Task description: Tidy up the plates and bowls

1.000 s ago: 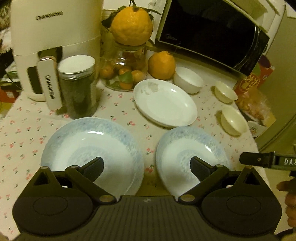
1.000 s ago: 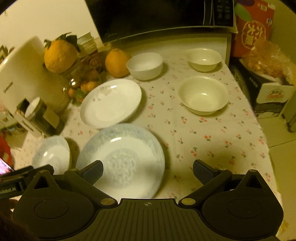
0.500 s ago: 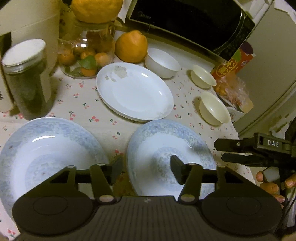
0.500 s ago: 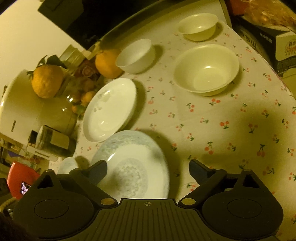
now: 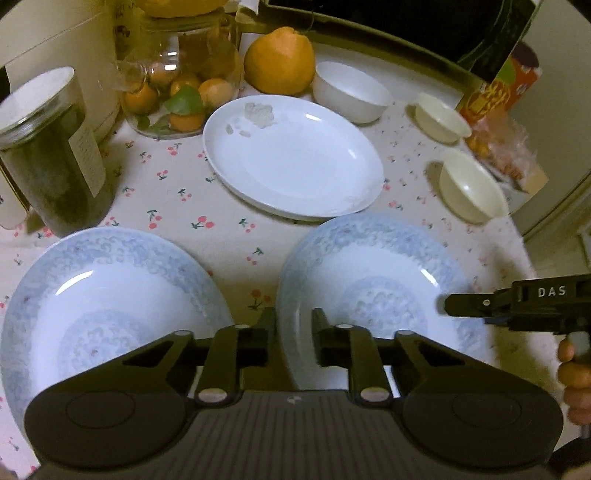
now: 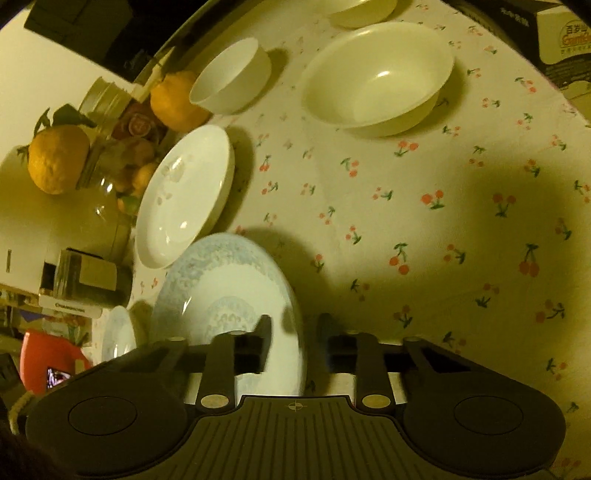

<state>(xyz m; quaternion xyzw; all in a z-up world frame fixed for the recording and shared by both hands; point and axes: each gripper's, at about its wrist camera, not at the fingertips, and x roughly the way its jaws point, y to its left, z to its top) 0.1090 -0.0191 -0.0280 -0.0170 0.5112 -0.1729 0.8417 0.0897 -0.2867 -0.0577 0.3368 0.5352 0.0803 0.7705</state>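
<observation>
Two blue-patterned plates lie side by side on the cherry-print tablecloth. My left gripper (image 5: 294, 325) is shut on the left rim of the right blue plate (image 5: 380, 291), beside the left blue plate (image 5: 110, 310). My right gripper (image 6: 295, 326) straddles the same blue plate's (image 6: 225, 291) right rim, and its jaws are closing with the rim between them. It shows as a dark bar (image 5: 448, 304) in the left wrist view. Behind lie a white oval plate (image 5: 295, 158), a white bowl (image 5: 351, 96) and two cream bowls (image 5: 439, 118) (image 5: 469, 188).
A dark-filled jar (image 5: 51, 155), a glass jar of small oranges (image 5: 177, 74), a large orange fruit (image 5: 279, 61) and a cream appliance (image 5: 55, 37) crowd the back left. A microwave (image 5: 406, 22) and snack box (image 5: 498, 88) stand at the back right. The table edge runs just right of the cream bowls.
Both grippers have gone from wide open to closed. The left one shifted right onto the right blue plate's left rim. The right one dropped and rolled onto that plate's right rim.
</observation>
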